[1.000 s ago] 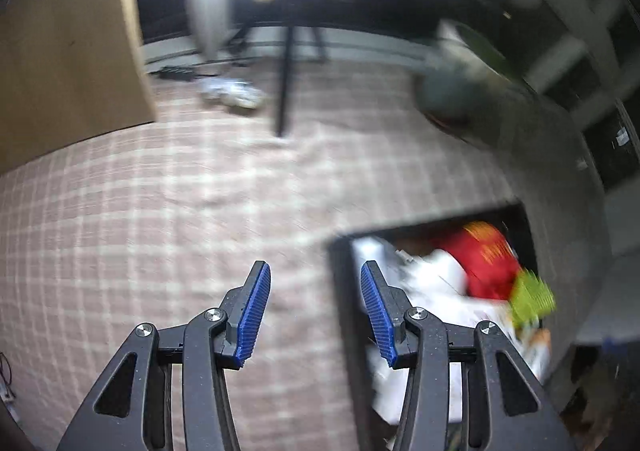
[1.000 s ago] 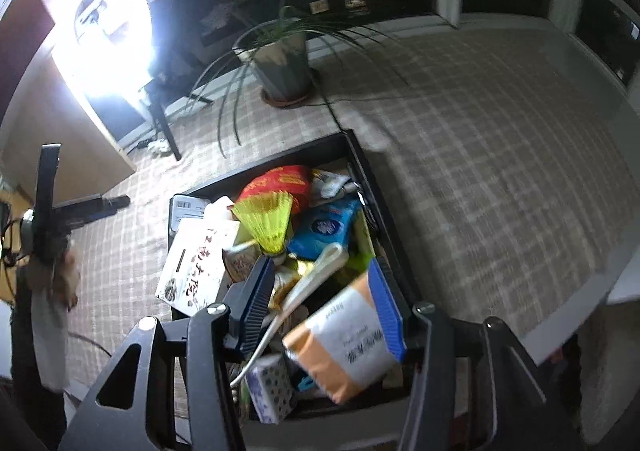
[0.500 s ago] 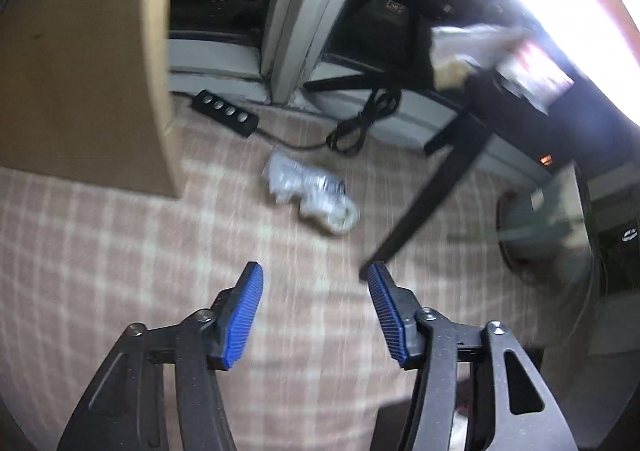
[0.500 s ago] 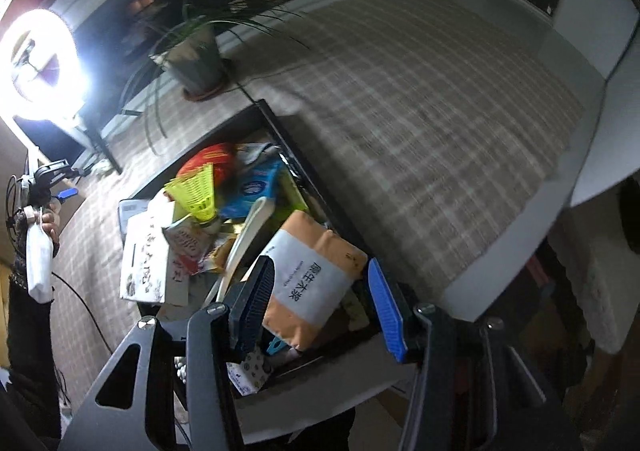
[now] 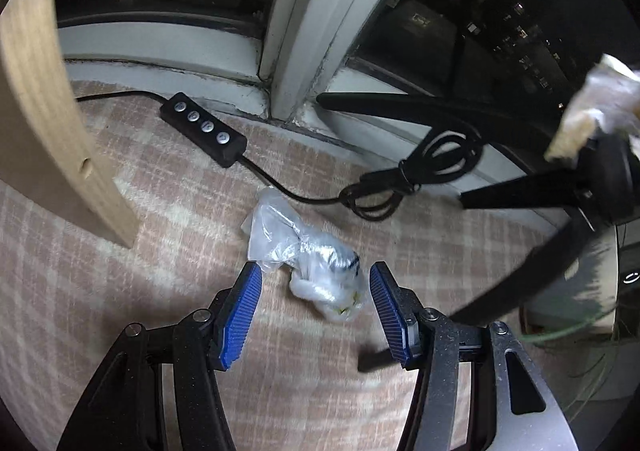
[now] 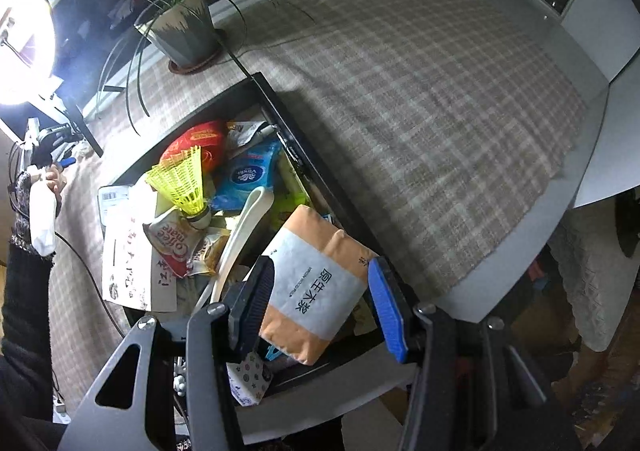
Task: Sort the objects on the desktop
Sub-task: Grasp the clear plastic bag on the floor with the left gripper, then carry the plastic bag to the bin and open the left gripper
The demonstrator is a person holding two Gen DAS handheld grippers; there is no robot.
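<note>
My left gripper [image 5: 316, 279] hangs open just above the checked tablecloth. A crumpled clear plastic bag [image 5: 308, 263] lies between and just beyond its blue fingertips, and neither pad touches it. My right gripper [image 6: 320, 271] is shut on an orange-and-white tissue pack [image 6: 316, 283], which hangs tilted over the near end of a black bin [image 6: 280, 99]. In the bin lie a yellow shuttlecock [image 6: 180, 183], a red packet [image 6: 196, 143], a blue tissue pack [image 6: 248, 175], a white scoop [image 6: 244, 227] and a white box [image 6: 128, 263].
A black button controller [image 5: 202, 127] and its coiled cable [image 5: 416, 175] lie behind the bag. A wooden panel [image 5: 48, 123] stands at the left and black stand legs [image 5: 520, 191] at the right. A potted plant [image 6: 184, 31] stands behind the bin, beside a bright lamp [image 6: 24, 47].
My left gripper swung away from the bin to the plastic bag, sank toward it and widened its jaws. The right gripper rolled and sank slightly with the tissue pack still between its pads.
</note>
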